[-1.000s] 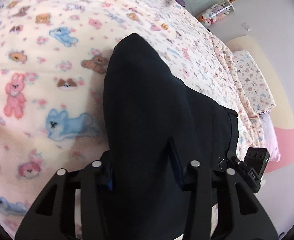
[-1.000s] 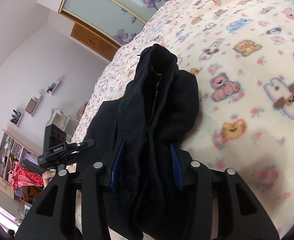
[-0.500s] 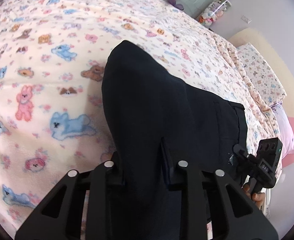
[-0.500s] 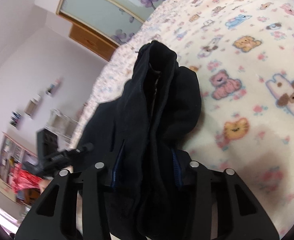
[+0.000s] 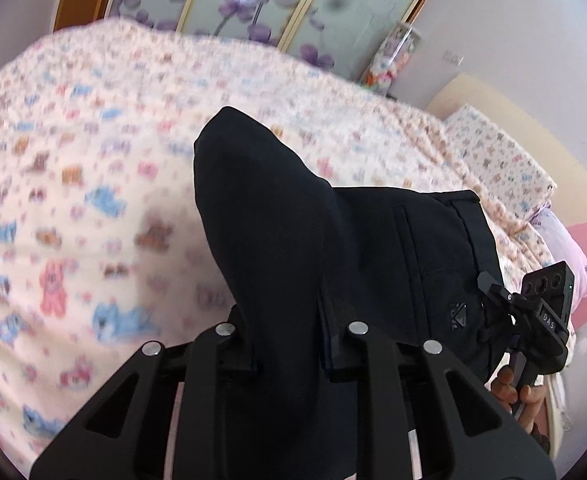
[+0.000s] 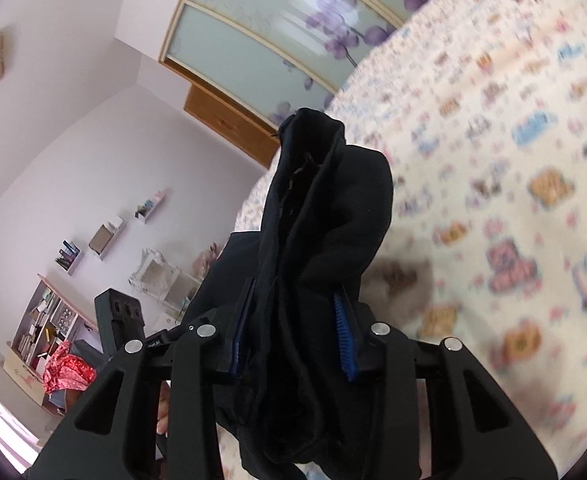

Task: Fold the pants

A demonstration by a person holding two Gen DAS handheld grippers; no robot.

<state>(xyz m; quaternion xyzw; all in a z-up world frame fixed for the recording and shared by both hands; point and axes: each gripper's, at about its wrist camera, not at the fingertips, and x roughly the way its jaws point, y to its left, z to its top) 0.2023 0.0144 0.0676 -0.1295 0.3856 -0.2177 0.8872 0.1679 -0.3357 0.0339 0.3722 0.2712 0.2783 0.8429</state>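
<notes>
Left wrist: hand-held gripper (image 5: 289,344) closed tighter on pants (image 5: 293,240), lifted.

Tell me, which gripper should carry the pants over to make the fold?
Probably the left gripper. It pinches one flat, smooth layer of the pants, near the open blanket. The right gripper clamps a thick bunched end, better as the anchor.

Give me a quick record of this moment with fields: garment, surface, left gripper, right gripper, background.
garment: black pants, bunched, partly raised off the bed
surface: bed blanket with cartoon animal print
left gripper: jaws have just been closing, clamped on pants fabric
right gripper: jaws have just been closing, clamped on a thick bunch of the pants
background: wardrobe doors with purple flowers
</notes>
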